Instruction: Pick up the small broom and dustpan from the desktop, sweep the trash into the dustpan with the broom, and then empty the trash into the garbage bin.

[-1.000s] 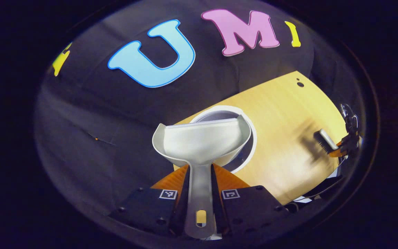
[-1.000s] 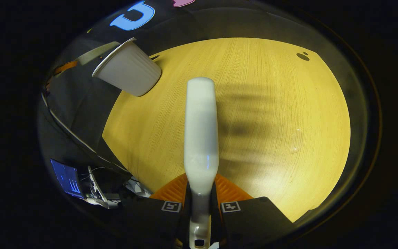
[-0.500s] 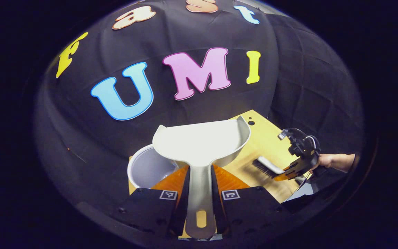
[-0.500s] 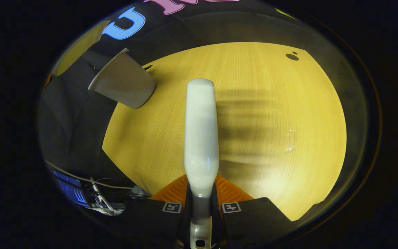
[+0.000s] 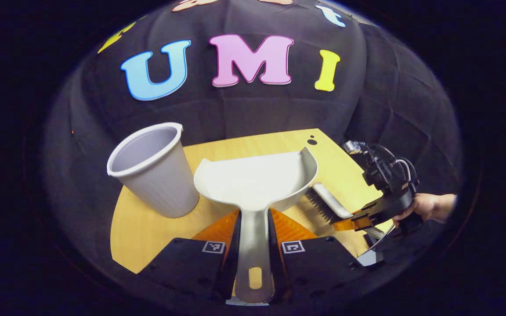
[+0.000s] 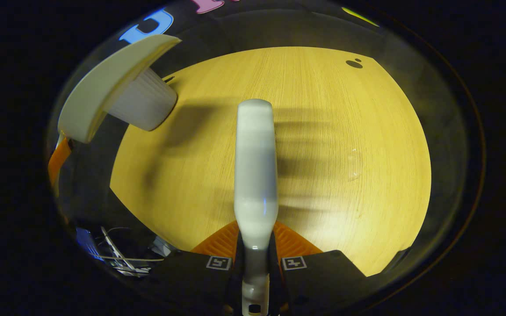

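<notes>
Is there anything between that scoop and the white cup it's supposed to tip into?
Nothing visible. The dustpan, clamped by its handle in the left tongs, sits right beside the garbage bin, whose mouth is open. The broom is on the dustpan's other side.

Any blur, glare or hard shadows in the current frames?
Left gripper view: sharp; dustpan brightly lit, nearly blown out; strong fisheye bending at the table edge. Right gripper view: broom back slightly soft, striped shadow beside it on the wood, dim toward the rim; bin casts a soft shadow.
</notes>
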The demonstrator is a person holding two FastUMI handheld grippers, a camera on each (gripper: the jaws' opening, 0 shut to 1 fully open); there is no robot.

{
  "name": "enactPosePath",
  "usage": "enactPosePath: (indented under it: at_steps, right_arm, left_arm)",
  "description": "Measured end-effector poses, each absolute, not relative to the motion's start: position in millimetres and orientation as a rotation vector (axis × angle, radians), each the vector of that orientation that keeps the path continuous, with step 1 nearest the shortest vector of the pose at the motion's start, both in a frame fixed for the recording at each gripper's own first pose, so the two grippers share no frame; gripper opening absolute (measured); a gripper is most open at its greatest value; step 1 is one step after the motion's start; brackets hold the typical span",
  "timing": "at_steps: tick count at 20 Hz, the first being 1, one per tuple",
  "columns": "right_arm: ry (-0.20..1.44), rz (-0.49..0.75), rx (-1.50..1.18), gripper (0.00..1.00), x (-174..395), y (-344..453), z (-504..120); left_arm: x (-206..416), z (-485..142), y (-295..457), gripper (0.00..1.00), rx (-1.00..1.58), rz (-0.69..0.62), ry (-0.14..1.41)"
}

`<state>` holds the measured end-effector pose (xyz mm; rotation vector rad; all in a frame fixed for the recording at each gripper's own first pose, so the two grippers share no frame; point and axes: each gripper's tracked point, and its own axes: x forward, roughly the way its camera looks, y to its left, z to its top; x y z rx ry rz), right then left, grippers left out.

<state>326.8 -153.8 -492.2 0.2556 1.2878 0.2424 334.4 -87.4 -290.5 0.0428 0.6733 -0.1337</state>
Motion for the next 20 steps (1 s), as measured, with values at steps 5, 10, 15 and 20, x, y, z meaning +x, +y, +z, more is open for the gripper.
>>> enactPosePath:
  at_steps: [5,10,15,20]
  right_arm:
    - [1.319,0.225,0.246,0.28,326,-147,-502]
    - [1.366,0.213,0.195,0.28,324,-141,-514]
    - [1.387,0.171,0.227,0.28,324,-132,-518]
    - [1.424,0.118,0.284,0.24,328,-119,-520]
  left_arm:
    - [338,-374,-76,0.32,0.095,-0.065,0.716]
    - [345,-411,-79,0.31,0.053,-0.061,0.751]
    - [339,-432,-73,0.32,0.039,0.001,0.802]
    - [335,-445,-74,0.31,0.063,0.002,0.910]
